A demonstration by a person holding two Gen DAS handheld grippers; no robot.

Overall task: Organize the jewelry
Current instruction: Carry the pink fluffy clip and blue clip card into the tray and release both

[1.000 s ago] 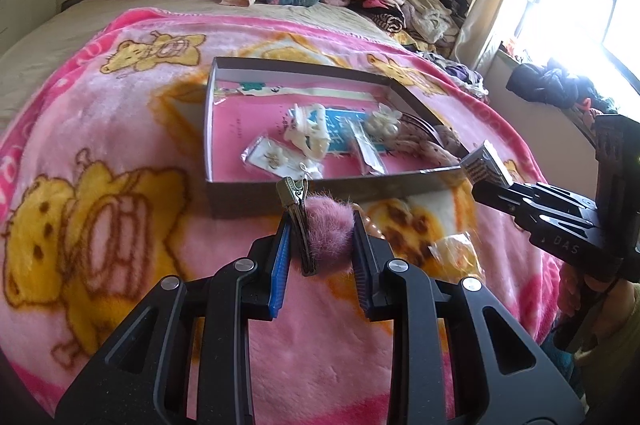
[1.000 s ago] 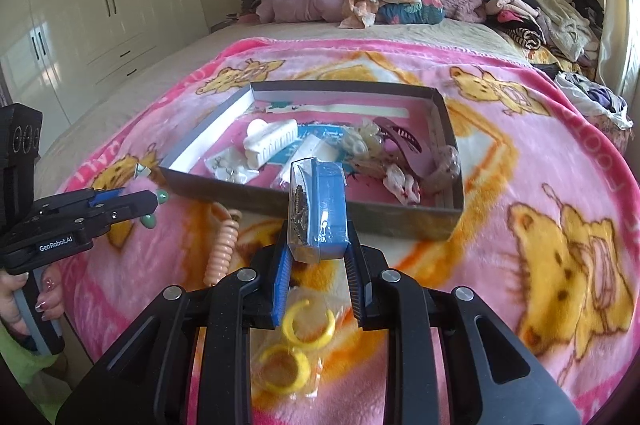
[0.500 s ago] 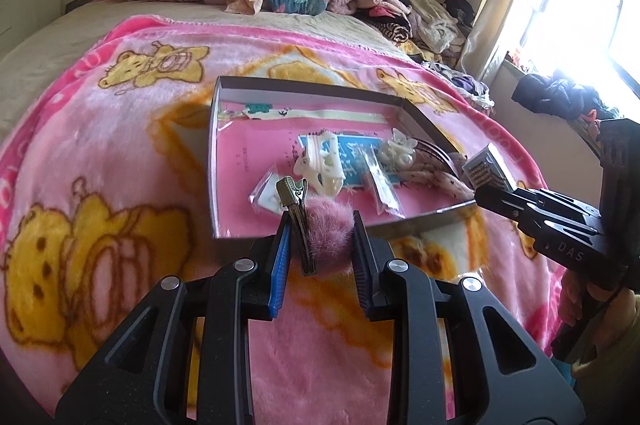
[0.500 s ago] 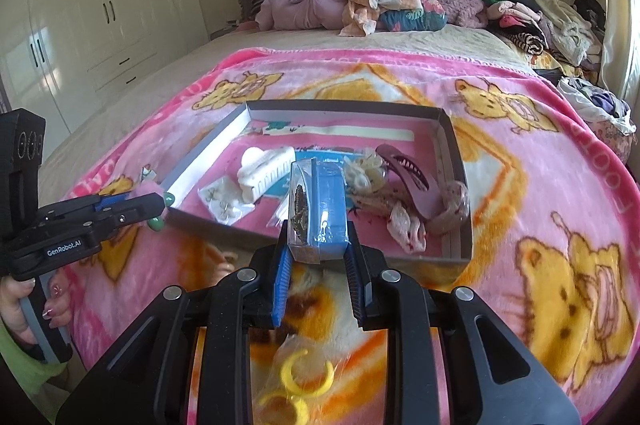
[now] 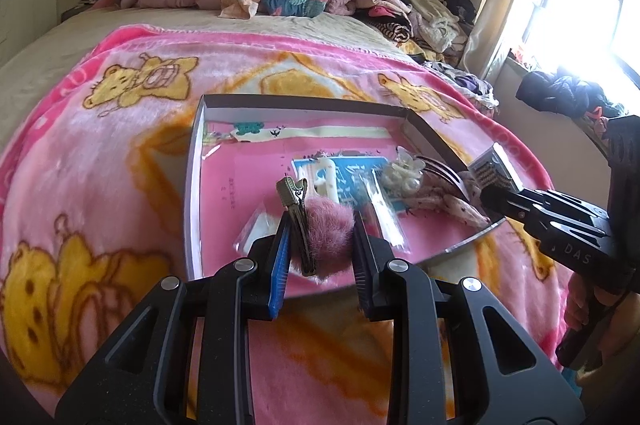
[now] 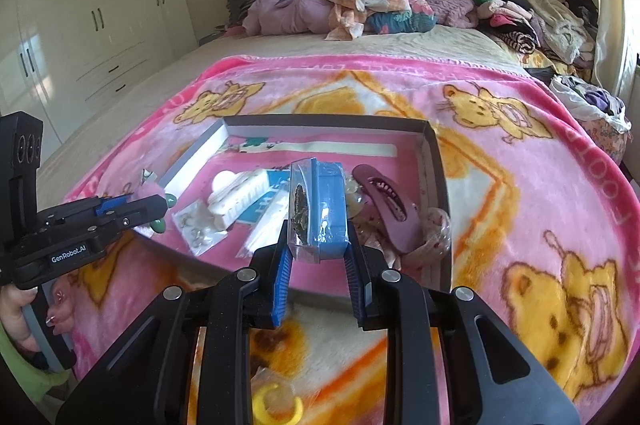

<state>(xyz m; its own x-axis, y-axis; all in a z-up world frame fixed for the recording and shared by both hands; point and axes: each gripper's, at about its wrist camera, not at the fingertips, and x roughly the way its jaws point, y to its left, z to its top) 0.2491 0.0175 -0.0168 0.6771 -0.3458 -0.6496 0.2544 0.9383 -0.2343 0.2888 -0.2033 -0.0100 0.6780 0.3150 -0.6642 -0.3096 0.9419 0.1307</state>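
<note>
Over bed's tray (image 5: 192,185), left claw (image 5: 318,237) pinches pompom clip (image 5: 320,225).

We count two grippers, left (image 5: 318,225) and right (image 6: 318,237), one shallow box (image 6: 434,161), one purple claw clip (image 6: 390,209) and one white claw clip (image 6: 240,199).

**Rig and wearer: appearance**

Left gripper (image 5: 318,245): matte black frame with triangular cut-outs, round silver screws on the knuckles, blue ribbed pads (image 5: 280,265) inside the fingers. Seen from the right wrist view, white "GenRobot.AI" lettering on the side, tall black block with three round openings at the rear, grey handle. Right gripper (image 6: 318,245): same black frame, silver screws, blue pads; white "DAS" marking on its flank. Lime-green sleeve (image 6: 12,357); painted nails with glitter.
</note>
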